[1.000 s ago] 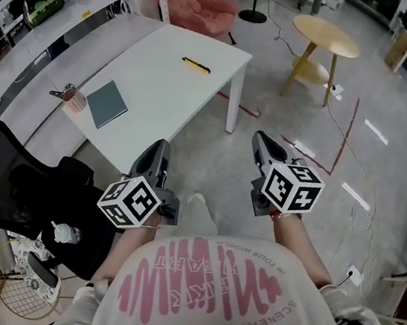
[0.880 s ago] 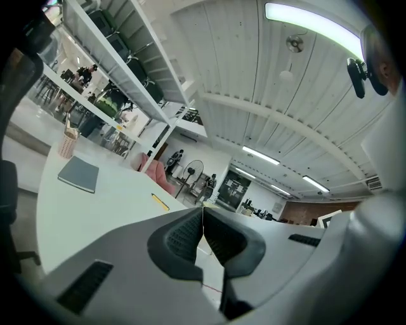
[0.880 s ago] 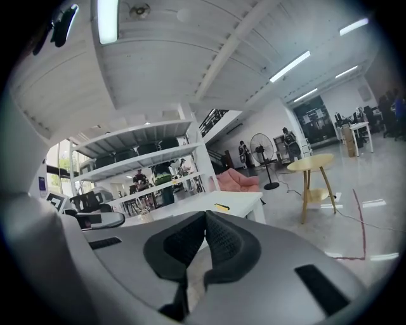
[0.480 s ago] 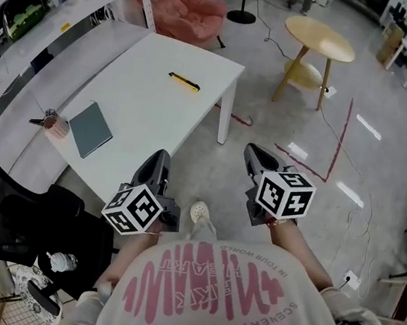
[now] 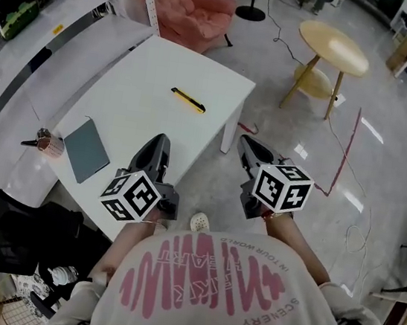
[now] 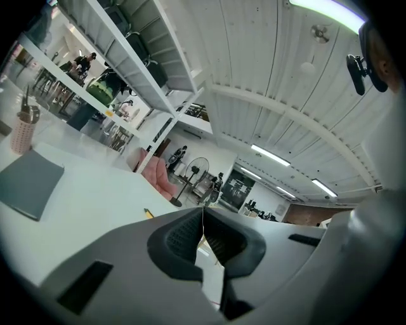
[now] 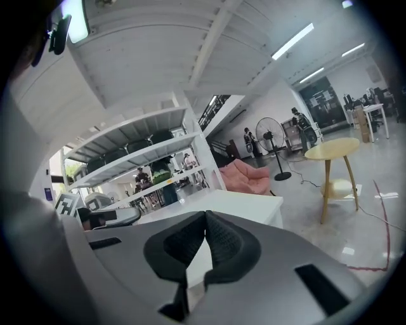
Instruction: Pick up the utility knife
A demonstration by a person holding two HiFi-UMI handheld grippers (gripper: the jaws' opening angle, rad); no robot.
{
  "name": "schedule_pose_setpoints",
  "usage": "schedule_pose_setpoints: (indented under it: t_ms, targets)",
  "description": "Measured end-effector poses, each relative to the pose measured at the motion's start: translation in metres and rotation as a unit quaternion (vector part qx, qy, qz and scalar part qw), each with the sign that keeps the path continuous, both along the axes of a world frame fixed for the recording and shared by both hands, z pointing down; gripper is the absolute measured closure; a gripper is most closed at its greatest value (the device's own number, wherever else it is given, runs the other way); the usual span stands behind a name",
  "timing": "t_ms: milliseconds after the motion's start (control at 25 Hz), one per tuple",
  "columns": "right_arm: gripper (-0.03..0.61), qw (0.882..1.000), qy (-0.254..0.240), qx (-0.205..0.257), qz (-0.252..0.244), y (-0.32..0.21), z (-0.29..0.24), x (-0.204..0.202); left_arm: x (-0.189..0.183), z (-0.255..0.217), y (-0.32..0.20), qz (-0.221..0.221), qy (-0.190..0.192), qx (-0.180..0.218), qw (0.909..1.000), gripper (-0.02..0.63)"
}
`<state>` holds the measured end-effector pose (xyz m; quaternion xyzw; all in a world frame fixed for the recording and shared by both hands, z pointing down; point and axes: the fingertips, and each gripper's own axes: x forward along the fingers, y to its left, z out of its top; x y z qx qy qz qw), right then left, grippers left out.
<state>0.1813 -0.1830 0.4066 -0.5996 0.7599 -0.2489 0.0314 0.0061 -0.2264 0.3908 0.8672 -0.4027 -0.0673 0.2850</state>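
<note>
— What lies on the white bench (image 5: 144,104)?
— A grey notebook (image 5: 87,151) near its left edge, and the yellow utility knife (image 5: 188,100) farther along, well apart from both claws.
— And the claws?
— The left claw (image 5: 160,140) at the bench's near edge and the right claw (image 5: 245,141) beside its corner are both clenched, nothing between the jaws.

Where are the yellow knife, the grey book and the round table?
yellow knife (image 5: 188,100), head view, middle of its yellow body.
grey book (image 5: 86,150), head view, middle of its cover.
round table (image 5: 334,47), head view, middle of its top.
</note>
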Motion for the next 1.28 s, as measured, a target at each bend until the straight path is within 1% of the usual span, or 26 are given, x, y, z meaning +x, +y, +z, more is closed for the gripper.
schedule_pose_setpoints:
  t_ms: [200, 320, 480, 720, 920, 1120, 1280]
  targets:
    - [0.561, 1.000, -0.015, 0.017, -0.004, -0.070, -0.008, 0.015, 0.006, -0.012, -0.063, -0.014, 0.002, 0.014, 0.9998, 0.589]
    - [0.561, 0.999, -0.026, 0.013, -0.017, -0.112, -0.004, 0.008, -0.001, -0.013, -0.099, -0.023, 0.006, 0.016, 0.9996, 0.589]
    - [0.561, 0.999, -0.020, 0.005, -0.035, -0.152, 0.006, -0.006, -0.015, -0.013, -0.133, -0.041, 0.009, 0.015, 0.9990, 0.589]
    - [0.561, 0.996, -0.005, -0.045, -0.074, -0.185, 0.045, -0.023, -0.028, 0.009, -0.152, -0.065, -0.014, -0.001, 0.9978, 0.589]
    - [0.561, 0.992, 0.007, -0.077, -0.102, -0.218, 0.067, -0.032, -0.039, 0.023, -0.169, -0.085, -0.013, -0.022, 0.9961, 0.589]
    - [0.561, 0.986, 0.014, -0.098, -0.131, -0.256, 0.076, -0.039, -0.063, 0.025, -0.185, -0.134, -0.006, -0.034, 0.9903, 0.589]
    - [0.561, 0.982, 0.021, -0.106, -0.155, -0.287, 0.077, -0.043, -0.077, 0.029, -0.195, -0.165, 0.006, -0.048, 0.9851, 0.589]
